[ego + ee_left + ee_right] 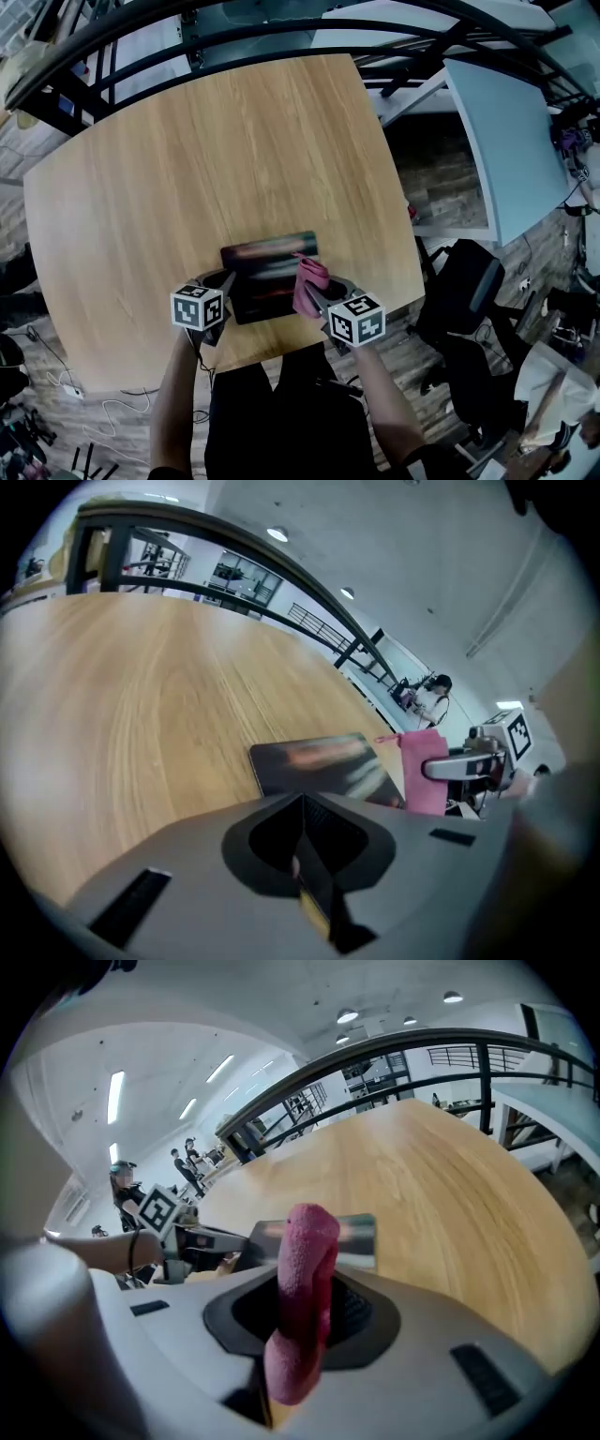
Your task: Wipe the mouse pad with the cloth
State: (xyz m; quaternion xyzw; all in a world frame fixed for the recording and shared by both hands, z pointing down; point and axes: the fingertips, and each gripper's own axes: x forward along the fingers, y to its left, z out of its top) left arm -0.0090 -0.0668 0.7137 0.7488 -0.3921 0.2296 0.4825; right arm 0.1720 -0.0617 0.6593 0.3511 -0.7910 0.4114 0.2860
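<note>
Pink cloth (305, 1251) is pinched in my right gripper (317, 302) at the mouse pad's (267, 277) right edge, my left gripper (305, 850) is closed on nothing, and most wiping seems still ahead.

Dark mouse pad (270, 277) flat on table, pink cloth (310, 285) held over its right edge

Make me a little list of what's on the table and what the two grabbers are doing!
table: light wood
mouse pad: dark, lying flat near the person's side of the table
cloth: pink, hanging over the pad's right end
right gripper: jaws shut on the cloth
left gripper: jaws together, by the pad's left end
contact: cannot tell if the cloth touches the pad
</note>
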